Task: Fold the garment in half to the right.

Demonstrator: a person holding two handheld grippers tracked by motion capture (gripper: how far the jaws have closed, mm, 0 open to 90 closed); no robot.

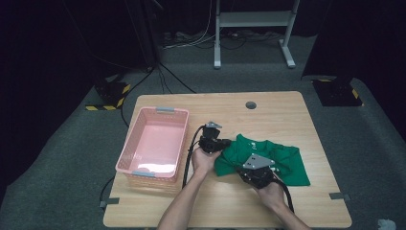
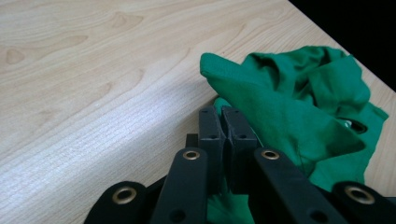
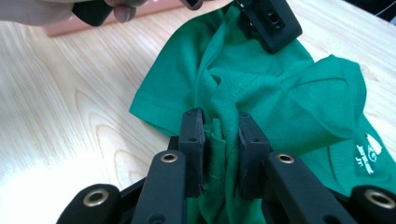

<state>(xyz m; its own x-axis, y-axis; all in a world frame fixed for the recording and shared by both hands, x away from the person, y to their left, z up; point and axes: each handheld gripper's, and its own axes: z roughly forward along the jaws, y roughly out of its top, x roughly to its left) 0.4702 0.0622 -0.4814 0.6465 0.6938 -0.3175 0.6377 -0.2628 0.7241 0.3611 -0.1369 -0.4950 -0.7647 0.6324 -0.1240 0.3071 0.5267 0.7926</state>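
Between the right gripper [image 3: 222,140] fingers [image 3: 192,140] sits a bunched fold of green shirt [image 3: 280,102], clamped; the left gripper [image 2: 223,128] (fingers pressed together) pinches its edge.

Right gripper [image 3: 219,140] fingers [image 3: 192,140] pinch bunched green shirt [image 3: 261,88] fold.

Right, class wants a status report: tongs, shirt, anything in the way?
Left tongs shut on green shirt. Right tongs shut on it too. Pink basket alongside, apart.
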